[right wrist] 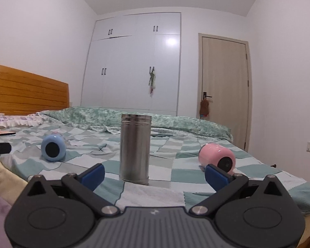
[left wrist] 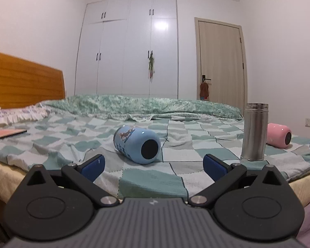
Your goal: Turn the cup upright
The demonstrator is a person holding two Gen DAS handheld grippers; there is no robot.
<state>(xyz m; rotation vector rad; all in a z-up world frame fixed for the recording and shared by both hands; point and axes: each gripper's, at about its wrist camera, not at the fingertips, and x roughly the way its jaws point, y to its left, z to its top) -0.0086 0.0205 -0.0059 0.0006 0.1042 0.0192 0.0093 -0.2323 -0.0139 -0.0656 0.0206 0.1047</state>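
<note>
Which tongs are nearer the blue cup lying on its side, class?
Left. The left tongs are open and point straight at the blue cup, which lies just ahead. The right tongs face the steel cup; the blue cup lies off to their left.

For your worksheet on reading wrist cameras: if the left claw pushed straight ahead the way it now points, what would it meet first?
Most likely the blue cup, lying on its side on the checked blanket nearly midway ahead of the open left claw. The steel flask stands off to the right, outside that line. Depth is hard to judge.
</note>
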